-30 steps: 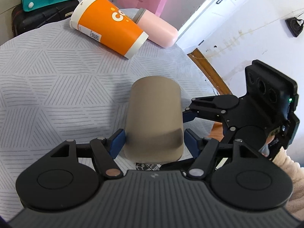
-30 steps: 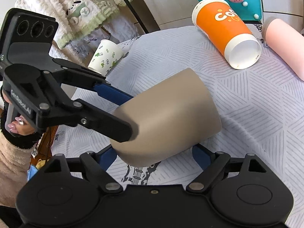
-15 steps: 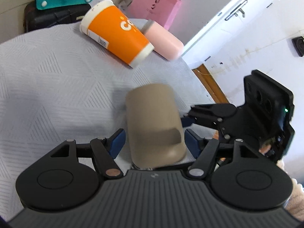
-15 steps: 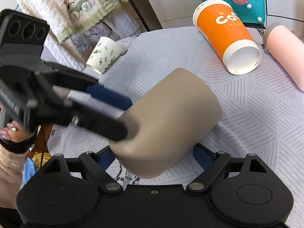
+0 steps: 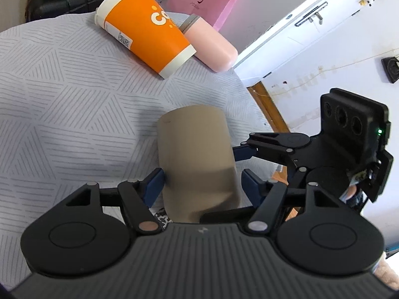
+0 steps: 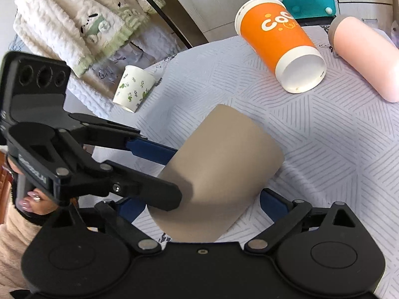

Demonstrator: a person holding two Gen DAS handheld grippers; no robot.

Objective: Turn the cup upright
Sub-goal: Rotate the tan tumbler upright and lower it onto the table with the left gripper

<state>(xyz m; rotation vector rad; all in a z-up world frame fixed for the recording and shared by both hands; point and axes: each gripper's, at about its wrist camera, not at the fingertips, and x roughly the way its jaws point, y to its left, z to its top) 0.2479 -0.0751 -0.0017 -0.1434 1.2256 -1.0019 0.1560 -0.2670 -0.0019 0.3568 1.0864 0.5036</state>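
The smooth tan cylindrical cup (image 5: 197, 159) is off the grey line-patterned tablecloth (image 5: 62, 104), tilted, its closed end pointing away toward twelve o'clock in the left wrist view and toward one o'clock in the right wrist view. It sits near the table edge, between the two tools, which meet it at roughly a right angle to each other; that crossing hold looks chosen so one tool can carry the weight while the other guides the turn toward upright.

The left gripper (image 5: 202, 184) has its blue-padded fingers (image 5: 154, 183) spread about as wide as the cup. The nine o'clock pad lies against the cup wall; at three o'clock a thin gap seems to show, so I cannot tell whether it truly clamps or only brackets the cup.

The right gripper (image 6: 199, 206) stands wide: its blue pad at four o'clock is clear of the cup, and the other is hidden behind the left tool's finger. In the right wrist view that left tool reaches in from nine o'clock, one finger pressed across the cup's near wall.

Toward twelve o'clock, well apart, an orange paper cup with white rims (image 5: 146, 37) lies on its side, touching a pink tumbler (image 5: 212, 49). A small white leaf-printed paper cup (image 6: 133, 88) stands at eleven o'clock in the right wrist view.
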